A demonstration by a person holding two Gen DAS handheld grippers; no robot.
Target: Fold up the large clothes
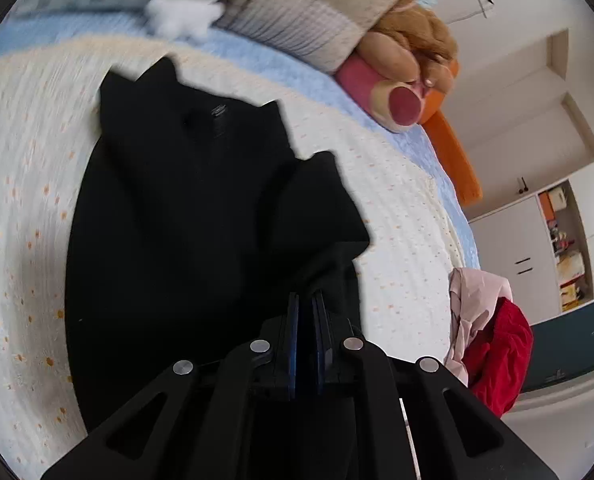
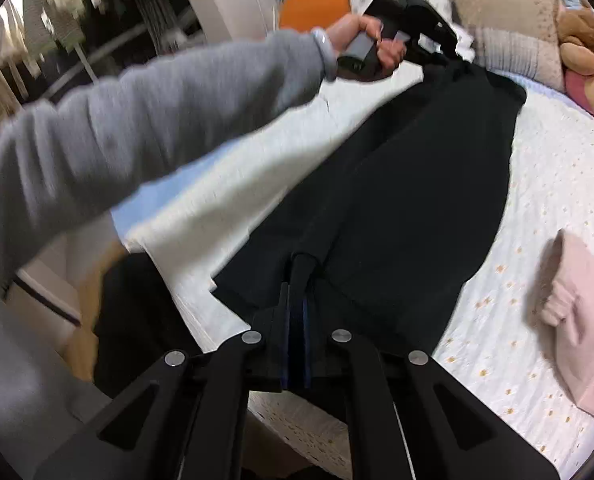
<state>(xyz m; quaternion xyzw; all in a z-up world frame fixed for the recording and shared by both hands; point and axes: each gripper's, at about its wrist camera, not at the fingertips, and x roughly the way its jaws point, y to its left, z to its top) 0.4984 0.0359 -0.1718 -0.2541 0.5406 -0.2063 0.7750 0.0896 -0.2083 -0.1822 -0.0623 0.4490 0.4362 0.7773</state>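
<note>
A large black collared garment lies spread on the white dotted bedspread, collar toward the pillows. My left gripper is shut on a raised fold of its black cloth near the short sleeve. In the right wrist view the same garment stretches lengthwise across the bed. My right gripper is shut on a pinched fold at its near hem. The left gripper, held by a hand in a grey sleeve, grips the garment's far end.
Pillows, a white plush and a brown plush toy lie at the bed's head. A pink and red clothes pile sits at the bed edge. A folded pink garment lies on the right. A clothes rack stands behind.
</note>
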